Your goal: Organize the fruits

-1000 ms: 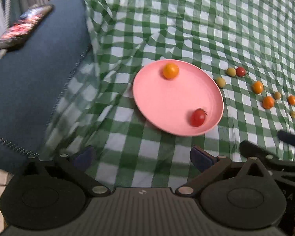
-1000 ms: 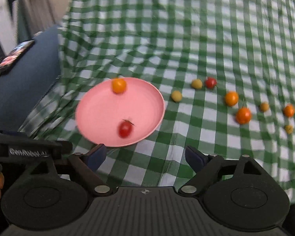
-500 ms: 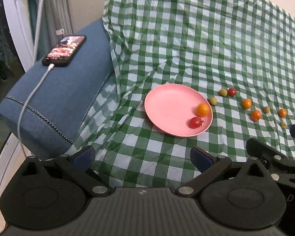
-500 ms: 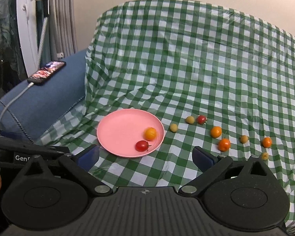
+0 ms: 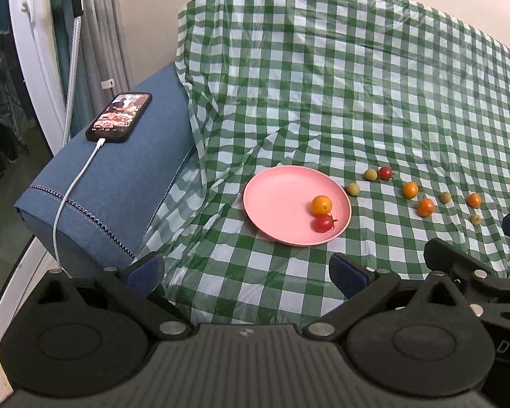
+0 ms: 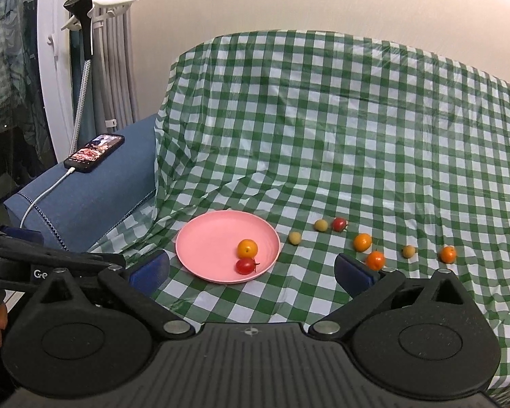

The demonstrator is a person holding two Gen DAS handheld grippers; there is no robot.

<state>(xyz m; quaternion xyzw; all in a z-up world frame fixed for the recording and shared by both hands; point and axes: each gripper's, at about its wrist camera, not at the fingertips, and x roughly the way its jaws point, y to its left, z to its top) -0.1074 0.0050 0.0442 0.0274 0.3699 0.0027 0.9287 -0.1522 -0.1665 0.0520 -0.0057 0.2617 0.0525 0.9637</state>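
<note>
A pink plate (image 5: pixel 275 200) (image 6: pixel 207 241) lies on the green checked cloth and holds an orange tomato (image 5: pixel 321 204) (image 6: pixel 247 248) and a red tomato (image 5: pixel 323 223) (image 6: pixel 245 266). Several small red, orange and yellow-green fruits lie loose to its right, among them a red one (image 5: pixel 385 172) (image 6: pixel 339 224) and an orange one (image 5: pixel 410 190) (image 6: pixel 362 242). My left gripper (image 5: pixel 246 273) is open and empty, well short of the plate. My right gripper (image 6: pixel 251 270) is open and empty, also short of the plate.
A blue cushioned armrest (image 5: pixel 119 176) (image 6: pixel 85 200) stands at the left with a phone (image 5: pixel 119 117) (image 6: pixel 94 152) on a white charging cable. The checked cloth (image 5: pixel 357 85) drapes up the backrest. Curtains and a white frame are at far left.
Both grippers have pulled back and up from the plate, so the view is wider. The orange tomato has rolled from the plate's far edge to beside the red one.
</note>
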